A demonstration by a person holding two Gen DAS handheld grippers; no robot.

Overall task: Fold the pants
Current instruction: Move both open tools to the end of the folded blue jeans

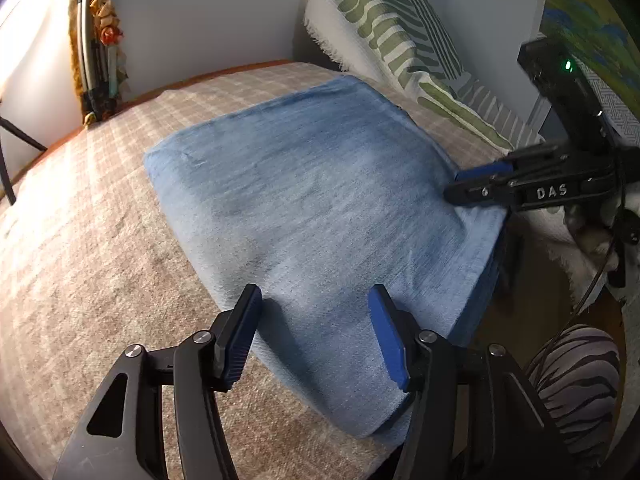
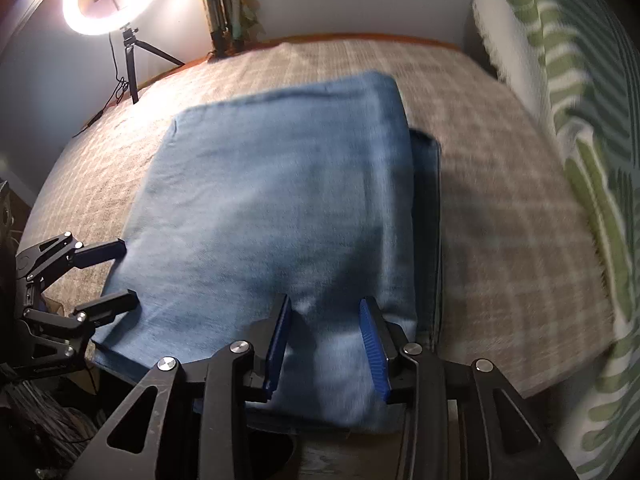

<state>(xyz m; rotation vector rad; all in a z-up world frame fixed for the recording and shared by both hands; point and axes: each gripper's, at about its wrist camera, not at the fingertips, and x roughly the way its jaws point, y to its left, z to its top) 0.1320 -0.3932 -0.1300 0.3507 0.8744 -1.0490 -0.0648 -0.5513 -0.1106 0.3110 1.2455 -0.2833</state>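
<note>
Lying as a thick, squared-off stack on the checked bedcover (image 1: 80, 240), the pants (image 1: 312, 200) look like blue denim: fairly heavy, stiff enough to hold a crease, soft enough to sag where unsupported, and not slippery or fragile. Their near edge overhangs the bed just below both grippers. The best hold, as a judgement, is a pinch through all layers at a near corner or along the folded edge, since a grip on the top layer alone would peel the stack apart.

The left gripper (image 1: 316, 320) hovers low over the near-left part of the stack, jaws spread wide with nothing between them. The right gripper (image 2: 324, 332) points forward over the near-right corner, jaws likewise parted and empty; that view is blurred, so whether its fingers touch the cloth is uncertain. A darker lower layer (image 2: 426, 216) pokes out just right of the right gripper. A leaf-patterned cushion (image 1: 384, 36) stands beyond.
</note>
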